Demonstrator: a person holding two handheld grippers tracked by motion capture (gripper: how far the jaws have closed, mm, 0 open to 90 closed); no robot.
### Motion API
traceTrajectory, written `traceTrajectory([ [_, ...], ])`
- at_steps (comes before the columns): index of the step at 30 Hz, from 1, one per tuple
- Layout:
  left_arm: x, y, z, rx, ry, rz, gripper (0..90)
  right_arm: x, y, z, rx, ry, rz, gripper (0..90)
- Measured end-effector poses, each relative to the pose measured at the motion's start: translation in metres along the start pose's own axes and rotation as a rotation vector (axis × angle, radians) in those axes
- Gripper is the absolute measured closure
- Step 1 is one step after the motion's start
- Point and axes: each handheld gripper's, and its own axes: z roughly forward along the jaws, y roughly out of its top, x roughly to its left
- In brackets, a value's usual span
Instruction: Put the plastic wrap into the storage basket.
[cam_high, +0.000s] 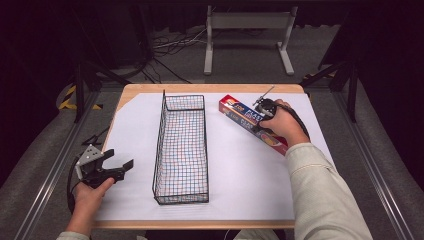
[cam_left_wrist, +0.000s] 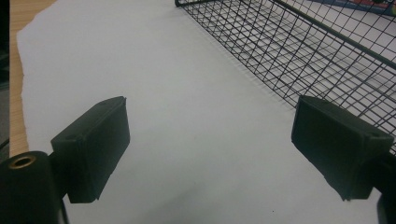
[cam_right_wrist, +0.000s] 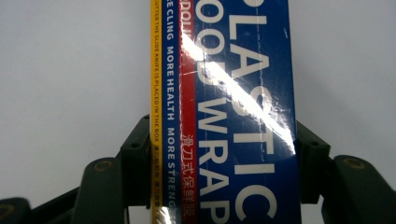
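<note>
A long blue and red plastic wrap box (cam_high: 250, 122) lies slantwise on the white sheet, right of the wire basket (cam_high: 181, 147). My right gripper (cam_high: 263, 116) comes down on the box's middle. In the right gripper view its jaws press both long sides of the box (cam_right_wrist: 233, 112), so it is shut on it. My left gripper (cam_high: 120, 167) rests at the sheet's left edge, left of the basket, jaws spread wide. The left gripper view has bare white paper between the fingers (cam_left_wrist: 93, 144) and the basket's mesh wall (cam_left_wrist: 299, 56) ahead to the right.
The white sheet (cam_high: 240, 175) covers most of the wooden table (cam_high: 135, 90). The black wire basket stands lengthwise in the middle with nothing in it. A grey metal frame (cam_high: 247, 35) and cables lie on the floor beyond the table.
</note>
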Motion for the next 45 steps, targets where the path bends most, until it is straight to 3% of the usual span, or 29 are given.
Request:
traceTrajectory([
  [7, -0.002, 0.003, -0.001, -0.012, 0.0, 0.005, 12.2, 0.007, -0.002, -0.013, 0.01, 0.007, 0.02, 40.3],
  [13, -0.001, 0.004, 0.0, -0.014, -0.001, 0.011, 12.2, 0.01, -0.003, -0.035, -0.016, 0.005, 0.037, 40.3],
  [23, -0.003, 0.007, 0.001, -0.022, 0.0, 0.012, 12.3, 0.018, -0.001, -0.074, -0.078, -0.018, 0.023, 40.3],
  [29, -0.004, 0.008, 0.002, -0.018, -0.003, 0.017, 12.2, 0.025, 0.001, -0.088, -0.094, -0.026, 0.003, 40.2],
  [36, -0.003, 0.008, 0.002, -0.025, -0.001, 0.004, 12.2, 0.028, -0.002, -0.098, -0.119, -0.032, 0.016, 40.3],
  [41, -0.004, 0.008, 0.006, -0.013, -0.006, 0.019, 12.2, 0.032, -0.005, -0.101, -0.124, -0.035, 0.049, 40.3],
  [42, -0.005, 0.008, 0.007, -0.013, -0.006, 0.021, 12.2, 0.036, -0.006, -0.102, -0.135, -0.039, 0.104, 40.4],
  [45, -0.006, 0.009, 0.008, -0.013, -0.009, 0.02, 12.2, 0.041, -0.007, -0.104, -0.144, -0.049, 0.135, 40.5],
])
